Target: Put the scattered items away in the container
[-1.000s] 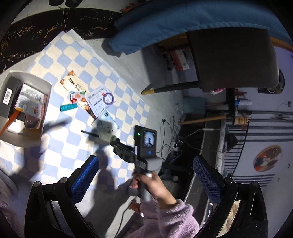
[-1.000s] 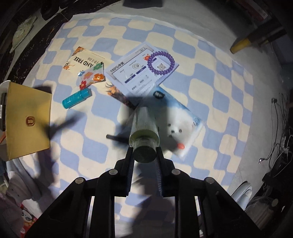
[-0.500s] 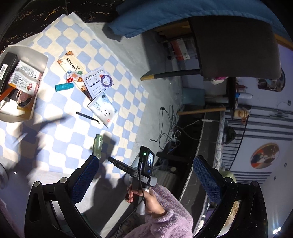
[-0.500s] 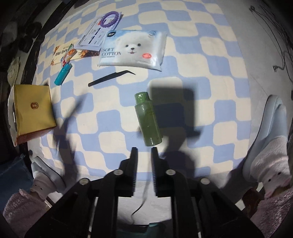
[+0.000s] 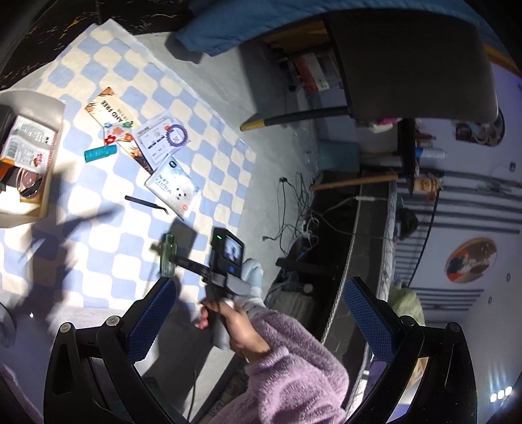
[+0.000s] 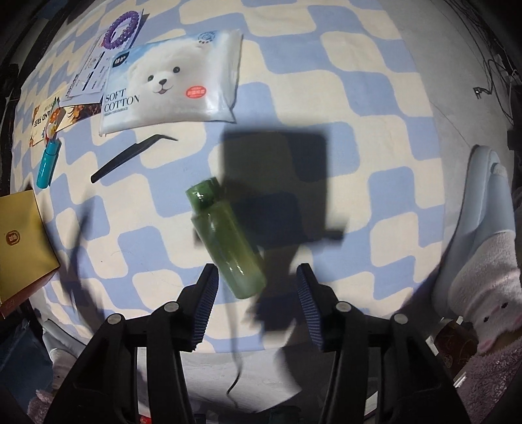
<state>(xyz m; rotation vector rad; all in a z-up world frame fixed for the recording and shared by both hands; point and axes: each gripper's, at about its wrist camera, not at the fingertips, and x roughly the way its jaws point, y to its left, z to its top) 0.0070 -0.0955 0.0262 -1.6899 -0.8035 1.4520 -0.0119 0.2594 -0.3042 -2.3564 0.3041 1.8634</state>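
Observation:
A green bottle [image 6: 225, 241] lies on the blue and cream checked rug [image 6: 375, 114]; it also shows in the left wrist view [image 5: 169, 256]. My right gripper [image 6: 257, 293] is open and empty, its fingers just short of the bottle's base. My left gripper [image 5: 257, 319] is open and empty, held high above the rug. The grey container [image 5: 39, 156] at the left holds several packets. A soft cotton pack [image 6: 169, 81], black tweezers [image 6: 130, 158], a teal tube [image 6: 47, 163], a purple bracelet [image 6: 122, 29] on a card and a booklet [image 6: 49, 114] lie scattered.
A gold box [image 6: 23, 251] lies at the rug's left edge. A slippered foot [image 6: 483, 261] stands at the right edge. Beyond the rug are a chair [image 5: 407, 62], cables [image 5: 293, 208] and a bed frame.
My right gripper was shut on the green bottle, then set it down on the rug and drew back shut; now it is open near the bottle's base. My left gripper stayed open.

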